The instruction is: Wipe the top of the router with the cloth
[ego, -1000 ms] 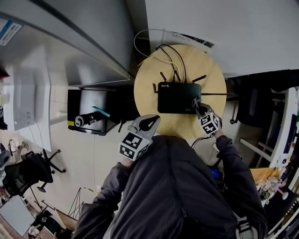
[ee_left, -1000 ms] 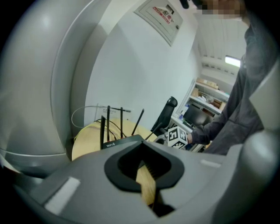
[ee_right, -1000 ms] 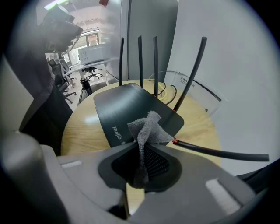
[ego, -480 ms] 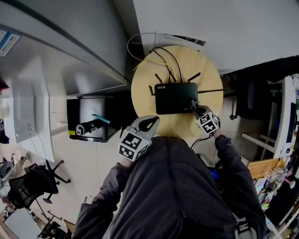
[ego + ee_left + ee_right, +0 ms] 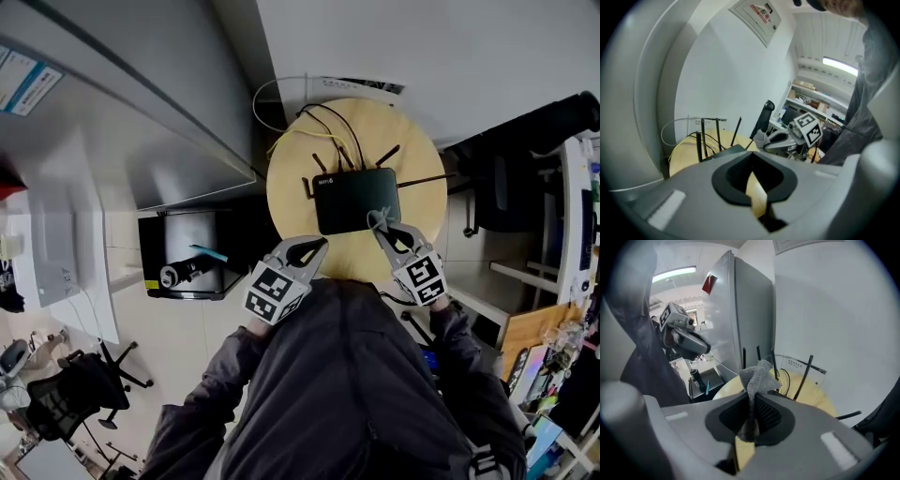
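Observation:
A black router (image 5: pixel 356 199) with upright antennas (image 5: pixel 699 143) lies on a round wooden table (image 5: pixel 427 202). My right gripper (image 5: pixel 380 226) is shut on a grey cloth (image 5: pixel 377 218), which bunches up out of the jaws (image 5: pixel 757 375) and sits at the front right edge of the router. My left gripper (image 5: pixel 317 247) hovers over the table's near left edge, beside the router's front left corner, shut with nothing in it. In the left gripper view the right gripper (image 5: pixel 762 139) shows just past the router (image 5: pixel 723 152).
Black and yellow cables (image 5: pixel 323 127) trail off the back of the table to the wall. A tall grey cabinet (image 5: pixel 141 112) stands to the left, with a black box (image 5: pixel 187 267) of items on the floor beside it. A dark chair (image 5: pixel 506 183) is at the right.
My right gripper with the cloth has drawn back from the router's right top to its front edge. The left gripper has stayed about where it was. The head view has shifted a little.

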Motion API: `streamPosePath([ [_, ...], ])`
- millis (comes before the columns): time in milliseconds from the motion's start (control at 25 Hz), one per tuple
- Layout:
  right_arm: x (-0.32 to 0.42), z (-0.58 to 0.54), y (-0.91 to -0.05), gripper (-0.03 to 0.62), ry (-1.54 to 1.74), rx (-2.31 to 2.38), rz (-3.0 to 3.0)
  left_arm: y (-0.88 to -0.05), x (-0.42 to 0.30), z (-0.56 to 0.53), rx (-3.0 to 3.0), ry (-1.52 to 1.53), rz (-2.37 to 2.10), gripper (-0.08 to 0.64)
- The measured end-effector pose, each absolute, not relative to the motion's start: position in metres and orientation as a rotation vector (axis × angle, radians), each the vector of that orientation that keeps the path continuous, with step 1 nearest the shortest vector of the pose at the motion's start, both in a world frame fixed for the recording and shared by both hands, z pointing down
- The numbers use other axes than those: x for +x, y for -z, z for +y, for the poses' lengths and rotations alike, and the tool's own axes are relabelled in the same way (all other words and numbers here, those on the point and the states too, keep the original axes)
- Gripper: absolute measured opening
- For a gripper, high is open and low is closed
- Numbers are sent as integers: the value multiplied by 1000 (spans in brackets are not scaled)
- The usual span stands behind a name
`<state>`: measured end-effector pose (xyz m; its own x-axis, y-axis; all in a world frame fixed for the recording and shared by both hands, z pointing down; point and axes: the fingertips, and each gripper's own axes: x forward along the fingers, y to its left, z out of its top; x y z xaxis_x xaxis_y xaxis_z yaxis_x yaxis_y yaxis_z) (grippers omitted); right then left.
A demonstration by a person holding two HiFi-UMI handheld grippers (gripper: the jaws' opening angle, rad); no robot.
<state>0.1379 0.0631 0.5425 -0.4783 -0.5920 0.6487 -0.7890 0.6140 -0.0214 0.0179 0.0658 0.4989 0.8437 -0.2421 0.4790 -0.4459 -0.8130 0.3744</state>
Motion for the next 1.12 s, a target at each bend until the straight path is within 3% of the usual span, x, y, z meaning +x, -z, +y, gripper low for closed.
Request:
streamPosePath([
  [1120, 75, 88, -474, 28, -281, 1264, -2221, -497, -4, 63, 2620, -542, -313, 0],
])
